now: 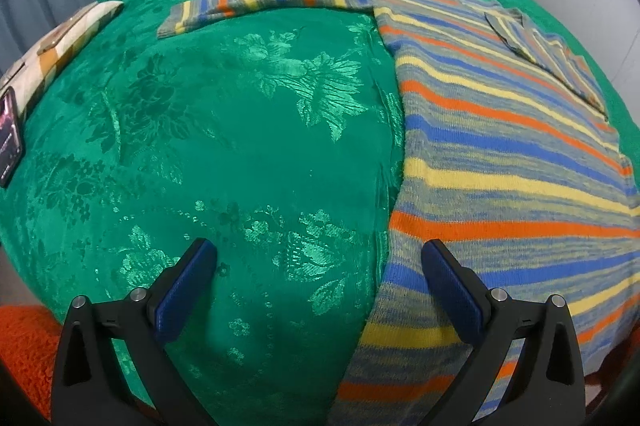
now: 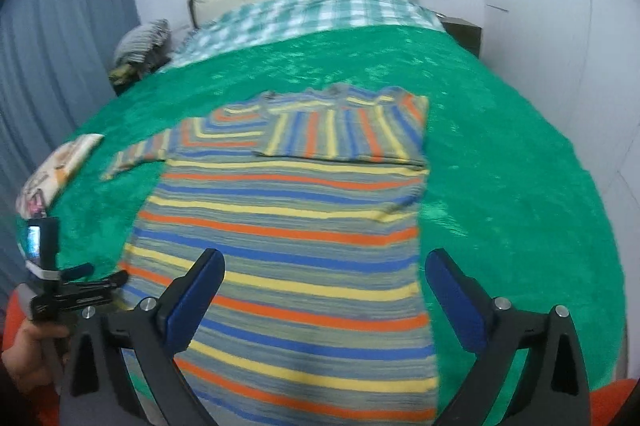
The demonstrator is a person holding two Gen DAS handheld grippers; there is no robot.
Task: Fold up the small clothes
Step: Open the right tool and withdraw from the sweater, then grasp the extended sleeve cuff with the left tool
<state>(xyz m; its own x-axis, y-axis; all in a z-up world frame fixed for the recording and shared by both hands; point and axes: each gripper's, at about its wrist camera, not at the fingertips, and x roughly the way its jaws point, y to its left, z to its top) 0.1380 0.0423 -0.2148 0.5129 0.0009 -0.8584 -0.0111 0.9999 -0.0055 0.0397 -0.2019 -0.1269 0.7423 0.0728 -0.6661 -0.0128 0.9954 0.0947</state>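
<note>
On the green floral-patterned bedspread (image 2: 500,154) lies the striped knitted sweater (image 2: 288,226), banded in grey, blue, yellow and orange, spread flat with its body towards the near edge of the bed; the sleeve on the sweater's right side (image 2: 344,134) is folded across its chest, while the other sleeve (image 1: 256,0) stretches straight out over the bedspread to the sweater's left. Above the sweater's hem the right hand-held gripper (image 2: 322,300) hovers with its blue-padded jaws wide apart and nothing between them; beside the sweater's left edge the left hand-held gripper (image 1: 318,290) is likewise spread and empty, one finger over the knit, the other over bare bedspread. Judging by its look, the knit is soft, light and limp; it will sag and drag rather than hold a shape, so it is best pinched at an edge, at the outstretched cuff or a hem corner, and carried low. No brand, label or legible writing shows on the sweater; a phone screen (image 1: 9,136) far left of it is too blurred to read.
</note>
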